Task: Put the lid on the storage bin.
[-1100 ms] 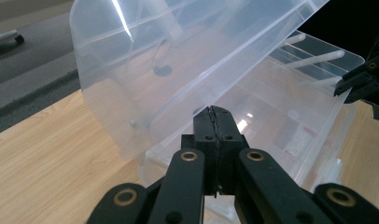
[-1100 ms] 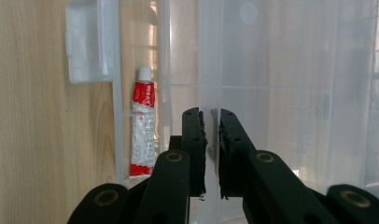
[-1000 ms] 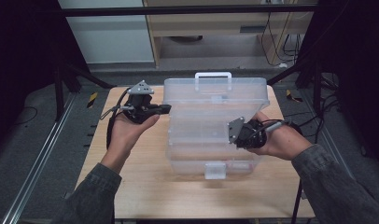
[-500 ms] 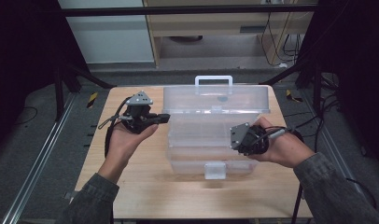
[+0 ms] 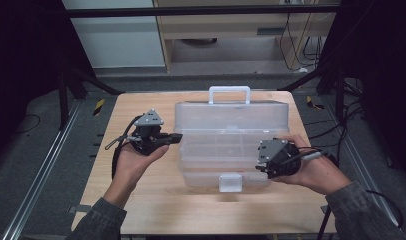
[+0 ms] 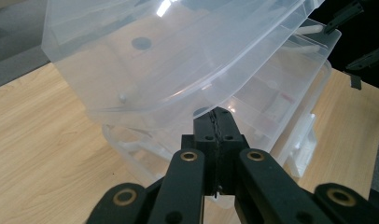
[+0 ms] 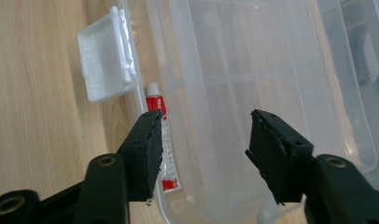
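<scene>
Clear plastic toolbox (image 5: 226, 142) mid-desk (image 5: 141, 210), tiers fanned; left gripper (image 6: 217, 122) fingers closed, empty, at its side; right gripper (image 7: 204, 140) fingers wide apart, empty; its view reveals a red-and-white tube (image 7: 165, 135) inside.

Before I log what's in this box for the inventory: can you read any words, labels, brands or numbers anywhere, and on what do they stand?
No text can be read.
Red and white tube inside the clear plastic box: it carries fine print, too small and blurred to read.
White latch on the box: plain, no lettering.
Yellow and black striped marks on the floor: stripes, no words.
</scene>
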{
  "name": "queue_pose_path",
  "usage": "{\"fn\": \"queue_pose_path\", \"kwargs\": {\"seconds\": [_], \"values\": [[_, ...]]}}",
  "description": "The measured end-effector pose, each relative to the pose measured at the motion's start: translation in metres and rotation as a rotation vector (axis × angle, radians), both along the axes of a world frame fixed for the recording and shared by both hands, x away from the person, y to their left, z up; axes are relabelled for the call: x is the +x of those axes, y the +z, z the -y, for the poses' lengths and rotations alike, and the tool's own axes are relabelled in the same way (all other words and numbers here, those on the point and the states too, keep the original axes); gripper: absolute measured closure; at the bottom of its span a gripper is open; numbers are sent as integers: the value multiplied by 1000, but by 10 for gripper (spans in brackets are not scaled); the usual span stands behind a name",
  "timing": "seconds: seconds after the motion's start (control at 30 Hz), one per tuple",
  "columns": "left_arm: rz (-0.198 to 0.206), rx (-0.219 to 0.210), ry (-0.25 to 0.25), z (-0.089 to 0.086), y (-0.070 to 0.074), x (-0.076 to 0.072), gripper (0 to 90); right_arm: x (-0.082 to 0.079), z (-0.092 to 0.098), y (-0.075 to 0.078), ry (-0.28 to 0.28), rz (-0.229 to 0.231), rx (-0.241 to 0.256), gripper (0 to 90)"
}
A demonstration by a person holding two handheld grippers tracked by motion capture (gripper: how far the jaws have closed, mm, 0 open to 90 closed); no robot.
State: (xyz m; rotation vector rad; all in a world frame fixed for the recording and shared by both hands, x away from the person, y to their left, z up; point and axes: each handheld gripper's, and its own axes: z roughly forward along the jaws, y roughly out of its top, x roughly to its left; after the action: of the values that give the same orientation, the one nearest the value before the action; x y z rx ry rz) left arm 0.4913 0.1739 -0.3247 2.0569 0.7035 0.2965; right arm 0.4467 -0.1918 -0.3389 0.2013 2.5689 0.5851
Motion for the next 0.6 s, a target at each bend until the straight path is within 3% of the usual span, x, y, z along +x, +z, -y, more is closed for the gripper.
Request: {"fn": "queue_pose_path", "kwargs": {"seconds": [0.33, 0.6], "values": [[-6, 12, -11, 1, -11, -6, 898, -16, 22, 1, -62, 20, 14, 319], [12, 20, -10, 2, -20, -14, 898, -22, 41, -1, -122, 2, 8, 278]]}}
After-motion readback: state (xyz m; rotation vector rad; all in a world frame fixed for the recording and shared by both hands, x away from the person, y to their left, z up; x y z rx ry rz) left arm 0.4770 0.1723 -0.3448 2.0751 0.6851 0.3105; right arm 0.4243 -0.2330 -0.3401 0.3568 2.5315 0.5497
